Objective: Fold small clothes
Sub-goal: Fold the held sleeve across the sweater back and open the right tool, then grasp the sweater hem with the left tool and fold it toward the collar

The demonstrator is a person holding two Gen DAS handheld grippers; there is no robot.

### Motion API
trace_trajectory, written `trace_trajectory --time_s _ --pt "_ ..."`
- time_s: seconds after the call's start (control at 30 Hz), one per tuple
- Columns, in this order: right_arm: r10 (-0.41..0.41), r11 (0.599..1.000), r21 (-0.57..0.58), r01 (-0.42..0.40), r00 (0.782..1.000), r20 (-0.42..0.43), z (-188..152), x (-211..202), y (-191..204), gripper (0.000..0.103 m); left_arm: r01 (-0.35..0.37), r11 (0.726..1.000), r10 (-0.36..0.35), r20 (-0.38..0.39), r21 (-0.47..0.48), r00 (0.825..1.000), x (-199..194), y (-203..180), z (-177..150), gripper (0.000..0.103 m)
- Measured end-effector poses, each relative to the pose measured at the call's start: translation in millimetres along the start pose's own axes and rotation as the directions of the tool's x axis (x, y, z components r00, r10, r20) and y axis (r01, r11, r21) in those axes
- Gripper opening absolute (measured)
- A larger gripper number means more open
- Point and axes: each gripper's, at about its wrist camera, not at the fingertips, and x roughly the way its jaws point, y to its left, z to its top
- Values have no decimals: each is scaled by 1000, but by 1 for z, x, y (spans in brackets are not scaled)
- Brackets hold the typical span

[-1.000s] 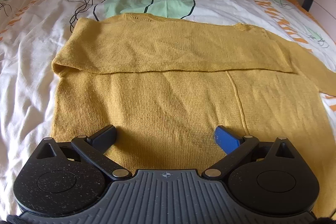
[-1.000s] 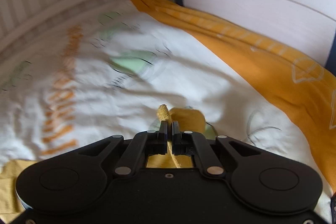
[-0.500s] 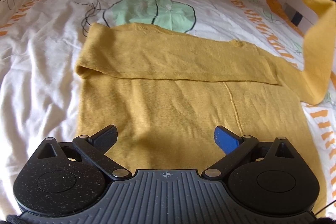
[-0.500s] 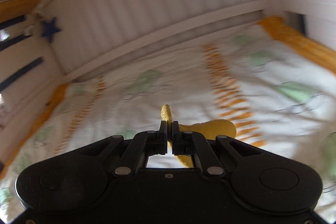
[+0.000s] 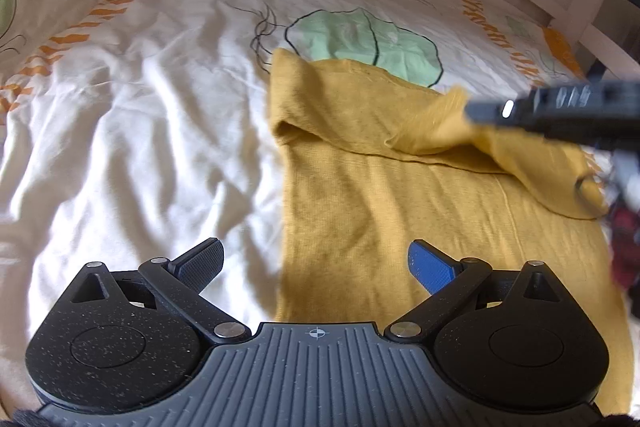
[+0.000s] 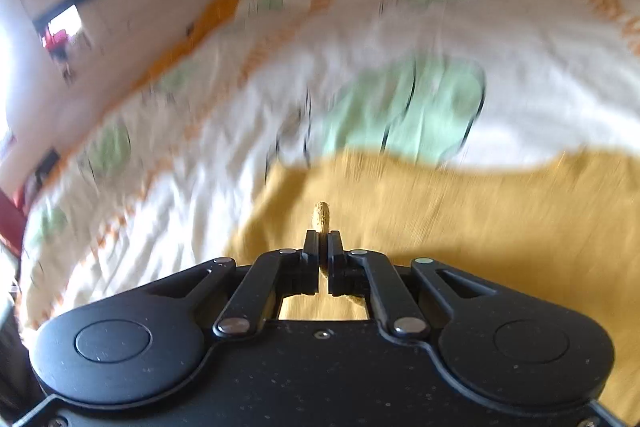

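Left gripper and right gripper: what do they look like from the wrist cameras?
Left gripper: speckled black linkage arms with silver pivot pins, two round black discs, a ribbed grey body bearing a small crosshair mark; one finger pad is blue, the other dark and textured. Right gripper: all black, same discs and silver pins.

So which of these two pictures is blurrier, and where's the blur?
Right wrist view: bedspread and yellow sweater streak with motion blur; only the right tool stays sharp. Left wrist view: mostly crisp, fisheye-curved edges, the right tool smeared.
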Motion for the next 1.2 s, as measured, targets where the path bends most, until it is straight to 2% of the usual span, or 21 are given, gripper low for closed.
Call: trace_trajectory --time_s 0.07,0.17,0.23,0.3,0.43,0.6,0.8,0.87,0.93,0.97,1.0,1.03,1.07,1.13,1.2 --pt "9 1000 -11 -10 1000 -20 -20 2 11 21 -2 1000 2 11 -11 1000 -3 4 1 100" --pt "25 999 -18 -26 999 -33 -37 -3 10 21 3 1000 -3 31 -18 1000 -6 4 6 100" --pt "24 999 -29 -25 999 -22 -44 -13 4 56 17 1000 -16 42 -18 999 -6 1 11 100" --pt "12 999 -47 -12 1000 0 -51 -25 -4 67 38 999 -37 46 -16 998 -4 -5 17 100" --pt "-40 996 -81 40 999 10 -59 -52 -27 68 64 998 -64 52 13 997 5 -23 25 100" --pt "-79 995 -52 81 996 34 -74 -81 -58 68 89 994 -92 46 70 995 29 -47 34 100" --pt "-63 998 18 62 996 63 -88 -95 -82 72 117 990 -117 -7 79 993 65 -64 44 99" --pt "-46 998 35 43 997 66 -88 -94 -86 72 111 990 -109 -27 81 994 75 -67 45 88" --pt "-27 999 43 24 997 69 -87 -94 -87 72 107 992 -102 -64 74 993 86 -68 47 68" --pt "-20 999 44 17 997 75 -87 -95 -87 72 101 992 -96 -65 75 993 88 -69 47 63" --pt "-16 999 45 12 997 81 -87 -96 -87 72 83 992 -79 -51 90 996 87 -72 47 43" --pt "-12 999 45 8 996 86 -86 -97 -87 72 63 991 -60 -28 119 998 84 -77 48 17" --pt "-12 999 46 8 996 92 -86 -98 -87 72 53 987 -53 -5 151 999 78 -84 48 10" --pt "-14 999 49 9 994 107 -84 -102 -87 72 59 967 -80 76 248 994 54 -101 41 8" --pt "-14 998 57 8 993 121 -82 -106 -89 72 43 898 -124 158 438 980 32 -124 19 9"
